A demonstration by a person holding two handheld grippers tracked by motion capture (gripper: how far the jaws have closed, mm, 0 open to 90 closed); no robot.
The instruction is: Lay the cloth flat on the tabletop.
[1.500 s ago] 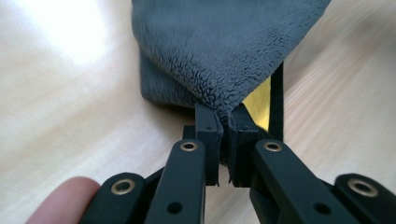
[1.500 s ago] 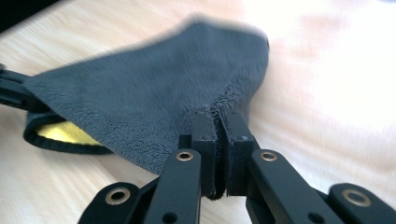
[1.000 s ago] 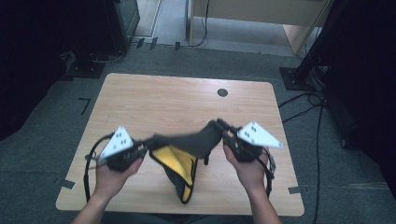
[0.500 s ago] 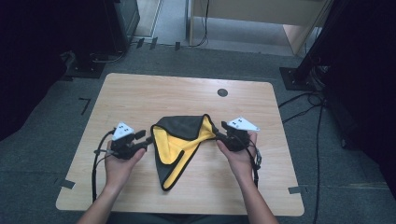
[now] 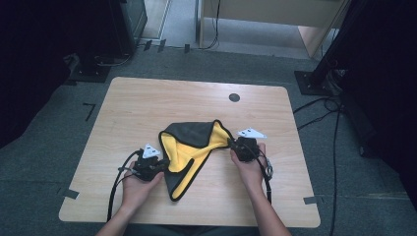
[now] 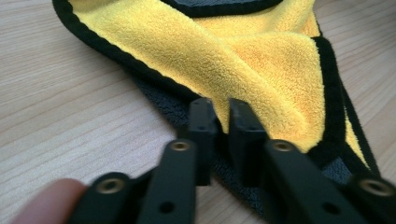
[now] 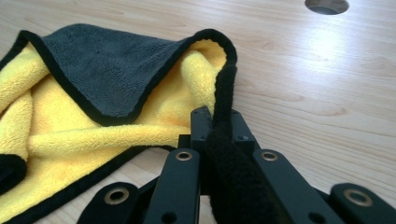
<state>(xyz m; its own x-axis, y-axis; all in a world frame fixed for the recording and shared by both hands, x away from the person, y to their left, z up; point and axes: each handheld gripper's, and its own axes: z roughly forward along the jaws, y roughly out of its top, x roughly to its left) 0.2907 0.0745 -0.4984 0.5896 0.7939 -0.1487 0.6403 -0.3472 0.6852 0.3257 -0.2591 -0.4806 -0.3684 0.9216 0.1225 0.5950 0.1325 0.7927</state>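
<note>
Cloth [image 5: 189, 150], yellow inside and dark grey outside, has come down from mid-air onto the worktop [image 5: 147, 105] and spread wider. Right hand-held gripper [image 5: 235, 146] pinches its black hem; left hand-held gripper [image 5: 164, 163], nearly closed, clamps its opposite edge.

cloth [image 6: 261, 70]: far corner and right end cut off by the left gripper view's frame | cloth edge hidden between the right gripper [image 7: 219, 122] jaws | fingertip [image 6: 46, 205]: blurred, cropped at bottom | table hole [image 7: 327, 4]: clipped at top edge
</note>
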